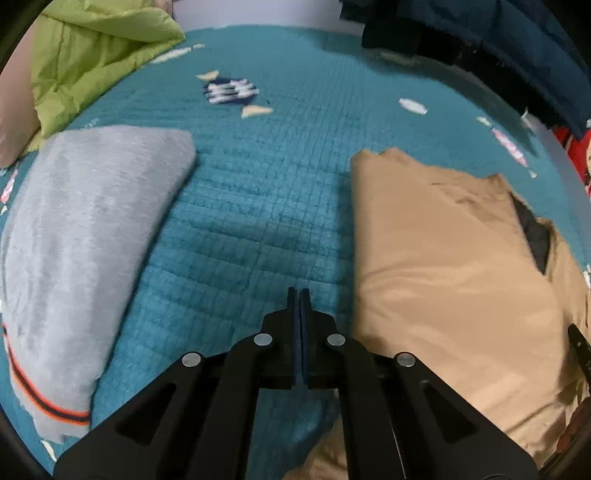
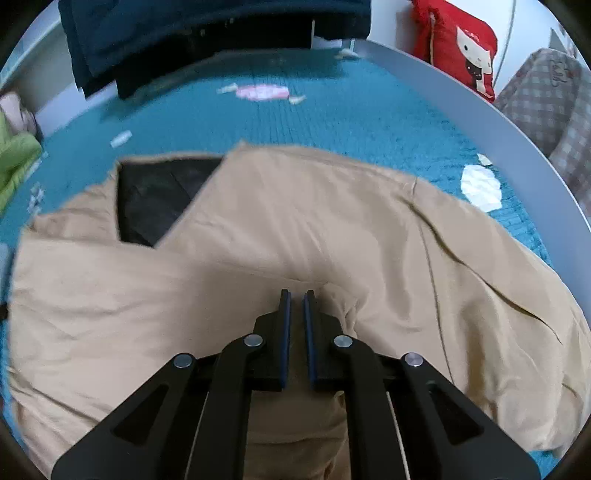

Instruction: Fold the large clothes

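A tan coat with a black lining lies spread on the teal quilted bedspread. My right gripper hovers over the middle of the coat, its jaws all but shut with only a thin slit between them, and I see no cloth pinched there. My left gripper is shut on nothing, above bare bedspread just left of the coat's edge. A folded grey garment with an orange and black striped hem lies further left.
A green quilt is bunched at the far left corner. Dark blue clothes hang over the far edge of the bed. A red cushion and a checked fabric stand beyond the white bed rim on the right.
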Demonstrator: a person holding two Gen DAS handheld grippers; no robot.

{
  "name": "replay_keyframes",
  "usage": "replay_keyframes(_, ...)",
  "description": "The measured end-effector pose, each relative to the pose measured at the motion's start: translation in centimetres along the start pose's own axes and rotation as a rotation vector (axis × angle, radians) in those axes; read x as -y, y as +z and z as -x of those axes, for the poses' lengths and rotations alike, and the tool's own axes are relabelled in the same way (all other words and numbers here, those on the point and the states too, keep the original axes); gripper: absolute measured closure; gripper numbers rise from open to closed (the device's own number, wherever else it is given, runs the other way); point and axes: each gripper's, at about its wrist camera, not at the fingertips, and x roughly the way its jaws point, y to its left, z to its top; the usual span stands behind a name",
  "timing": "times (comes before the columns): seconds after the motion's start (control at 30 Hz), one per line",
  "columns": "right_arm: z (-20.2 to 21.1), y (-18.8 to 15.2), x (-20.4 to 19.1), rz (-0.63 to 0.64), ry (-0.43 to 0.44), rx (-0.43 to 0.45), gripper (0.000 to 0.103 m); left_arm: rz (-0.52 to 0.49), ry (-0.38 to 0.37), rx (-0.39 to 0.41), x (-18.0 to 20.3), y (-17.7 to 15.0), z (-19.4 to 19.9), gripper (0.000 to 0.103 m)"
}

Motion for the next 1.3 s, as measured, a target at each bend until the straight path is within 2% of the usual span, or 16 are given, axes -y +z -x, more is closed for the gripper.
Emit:
replay_keyframes(0.17, 4.1, -1.1, 0.6, -0.022, -0.002, 0.039, 0.092, -0.047, -0.049, 0.053, 0.8, -2.3, 5.1, 0.099)
replay_keyframes(0.3, 4.1, -3.3, 1.1, -0.042, -0.008, -0.008, 0.092, -0.087, -0.132, 0.080, 1.9, -5.5, 8.1, 0.099)
replay_keyframes(0.37, 2.1, -4.5, 1.3, -0.059, -0.011, -0.066, 0.092, -0.115, -0.128, 0.058, 2.3, -6.9, 7.5, 0.099)
replay_keyframes(0.43, 0.4, -5.6, 1.8, -0.100, -0.003, -0.084, 0.092, -0.117, -0.054, -0.036, 2.3, -8.4, 3.5, 0.100)
replay_keyframes(0.5, 0.8, -5.7, 1.5, -0.096, -0.018, -0.066, 0.091, -0.173, -0.020, 0.034, 2.5, -9.4, 2.9, 0.100)
replay_keyframes(0.57, 1.5, -5.5, 1.1, -0.087, -0.011, -0.062, 0.090, -0.177, 0.012, 0.032, 3.0, -9.2, 3.6, 0.100)
replay_keyframes(0.67, 2.7, -5.4, 1.5, -0.102, 0.021, -0.051, 0.089, -0.160, 0.011, 0.027, 3.1, -8.5, 4.7, 0.100)
replay_keyframes(0.77, 4.7, -5.2, 2.2, -0.129, 0.060, -0.027, 0.088, -0.168, -0.013, 0.071, 3.0, -8.2, 7.0, 0.098)
replay_keyframes(0.8, 5.3, -5.2, 2.5, -0.133, 0.071, -0.021, 0.085, -0.166, -0.021, 0.089, 3.0, -8.2, 8.2, 0.087)
replay_keyframes(0.83, 6.1, -5.4, 2.6, -0.135, 0.094, -0.022, 0.077, -0.164, -0.025, 0.094, 3.0, -8.3, 8.9, 0.059)
replay_keyframes(0.87, 6.5, -5.6, 2.7, -0.138, 0.100, -0.026, 0.041, -0.158, -0.040, 0.098, 3.0, -8.4, 9.9, 0.044)
replay_keyframes(0.9, 7.2, -5.9, 2.9, -0.154, 0.092, -0.025, 0.018, -0.149, -0.056, 0.118, 3.1, -8.8, 10.8, 0.028)
replay_keyframes(0.93, 8.0, -6.2, 3.2, -0.168, 0.089, 0.001, 0.008, -0.137, -0.072, 0.153, 2.9, -9.1, 11.9, 0.026)
replay_keyframes(1.0, 9.2, -7.0, 3.5, -0.184, 0.117, 0.039, 0.008, -0.144, -0.071, 0.179, 3.4, -9.6, 13.4, 0.017)
replay_keyframes(1.13, 10.9, -8.5, 4.3, -0.213, 0.133, 0.037, 0.008, -0.200, -0.058, 0.180, 4.9, -10.6, 14.6, 0.017)
replay_keyframes(1.3, 12.3, -10.3, 6.4, -0.237, 0.079, 0.042, 0.008, -0.231, -0.088, 0.158, 7.0, -11.6, 14.8, 0.017)
